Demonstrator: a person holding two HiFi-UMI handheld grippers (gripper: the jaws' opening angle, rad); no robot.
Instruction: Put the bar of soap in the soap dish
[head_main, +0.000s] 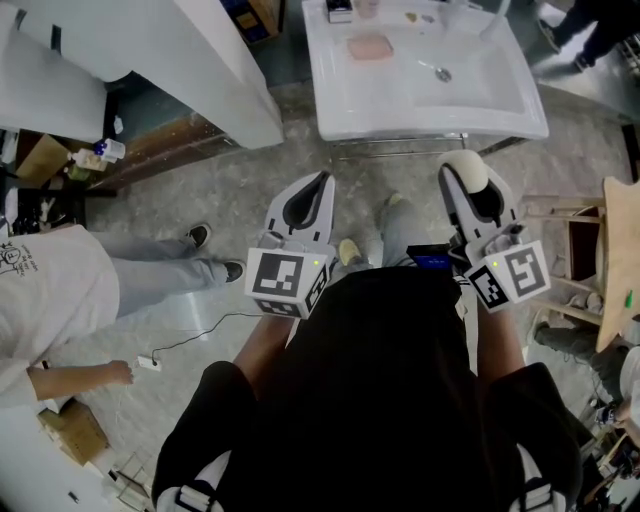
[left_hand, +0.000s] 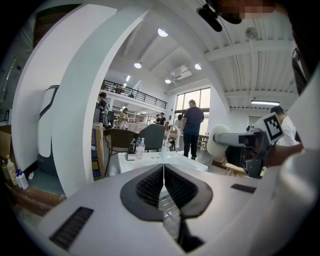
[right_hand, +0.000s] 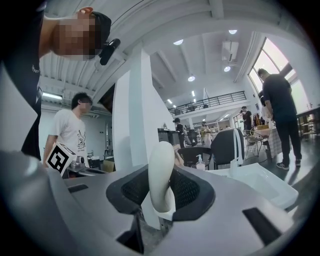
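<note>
In the head view the white washbasin (head_main: 500, 110) stands ahead of me, with a pink soap dish (head_main: 370, 47) on its left ledge. My right gripper (head_main: 470, 185) is shut on a white oval bar of soap (head_main: 465, 167), short of the basin's front edge. The right gripper view shows the soap (right_hand: 161, 172) standing upright between the dark pads (right_hand: 192, 190). My left gripper (head_main: 316, 190) hangs level beside it, shut and holding nothing. In the left gripper view its pads (left_hand: 150, 187) meet, and the soap (left_hand: 218, 141) shows at the right.
A person in a white shirt (head_main: 50, 300) stands at the left, with a cable (head_main: 190, 335) on the floor nearby. A white panel (head_main: 210, 70) rises left of the basin. A wooden chair (head_main: 615, 260) is at the right. A pump bottle (right_hand: 200, 162) and faucet (right_hand: 234, 160) sit on the basin.
</note>
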